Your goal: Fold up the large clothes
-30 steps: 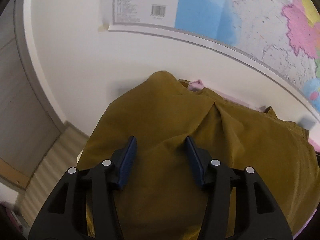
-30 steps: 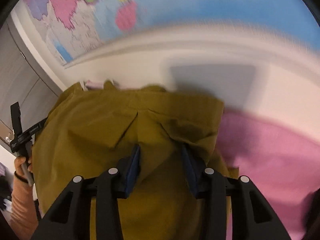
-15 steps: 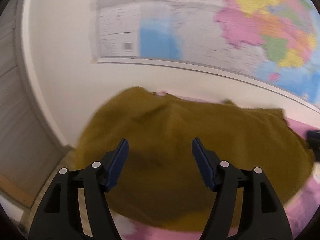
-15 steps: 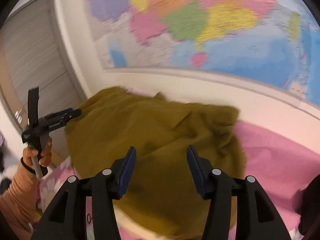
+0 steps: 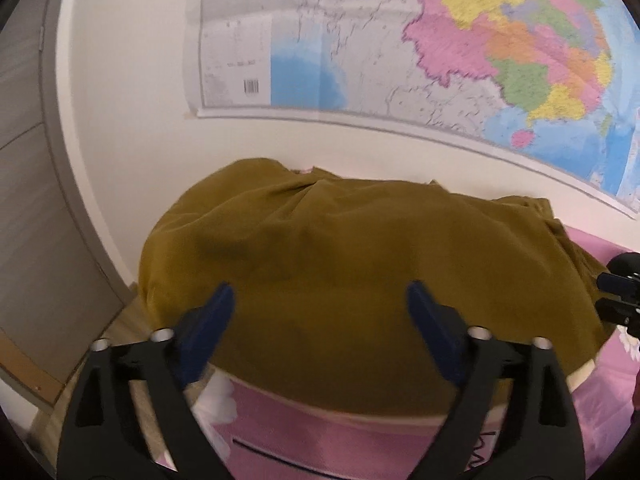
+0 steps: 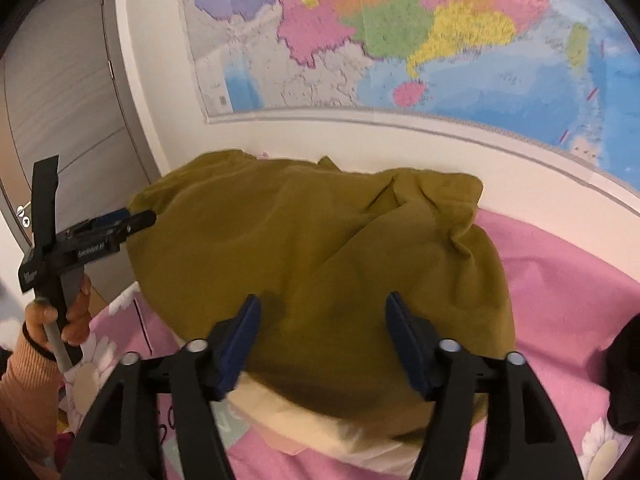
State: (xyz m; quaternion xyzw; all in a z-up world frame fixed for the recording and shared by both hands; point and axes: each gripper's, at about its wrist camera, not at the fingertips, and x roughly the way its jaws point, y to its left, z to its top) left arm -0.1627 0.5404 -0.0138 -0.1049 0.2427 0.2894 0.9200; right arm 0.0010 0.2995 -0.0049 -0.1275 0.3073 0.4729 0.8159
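Note:
A large mustard-brown garment (image 5: pixel 352 272) lies folded in a wide mound on the pink bed, against the white wall; it also shows in the right wrist view (image 6: pixel 320 264). My left gripper (image 5: pixel 320 300) is open and empty, held above the garment's near left part. My right gripper (image 6: pixel 322 316) is open and empty, above the garment's near edge. The left gripper also shows from the side in the right wrist view (image 6: pixel 136 218), at the garment's left end. The right gripper's tip shows at the left wrist view's right edge (image 5: pixel 620 296).
A pink bedsheet (image 6: pixel 560 280) with white flowers covers the bed. A cream layer (image 6: pixel 320 420) peeks out under the garment. A large coloured map (image 5: pixel 440 40) hangs on the wall. A grey door (image 6: pixel 60 100) and wooden floor (image 5: pixel 120 320) lie left. A dark item (image 6: pixel 624 380) sits at far right.
Both grippers let go of the garment, opened wide and pulled back and up. The garment dropped onto the bed in a folded mound.

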